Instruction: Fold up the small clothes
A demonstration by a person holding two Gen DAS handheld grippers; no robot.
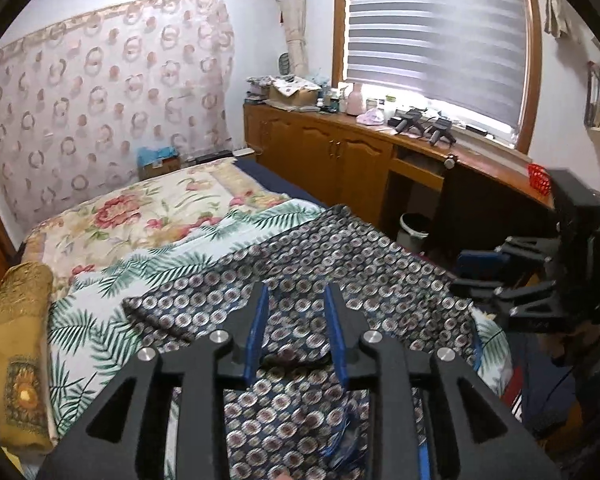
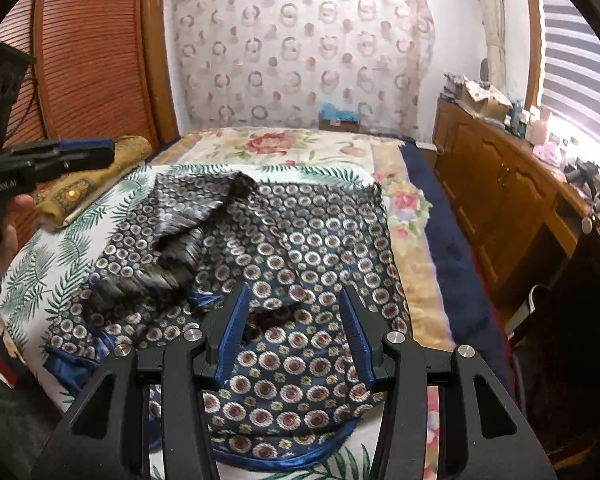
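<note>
I am holding both tools over a dark blue garment printed with pale rings (image 2: 300, 248), which is lying rumpled on the palm-leaf sheet (image 2: 48, 256) at the near end of the bed, one part bunched up and turned over toward the far left. My left gripper (image 1: 296, 332) is hovering with its blue pads spread and nothing between them; my right gripper (image 2: 296, 332) is likewise parted wide, poised just above the near hem with its blue trim (image 2: 292, 456), touching no cloth that I can see. I am judging this to be the very start of the fold: the piece is not yet flattened, and no edge is taken. The next move, as I read it, is calling for each tool to come down onto a near corner or hem, closing on a single layer only, then drawing the cloth taut to smooth the bunched part before folding. The fabric looks slippery and thin, so I am expecting it to slide.
</note>
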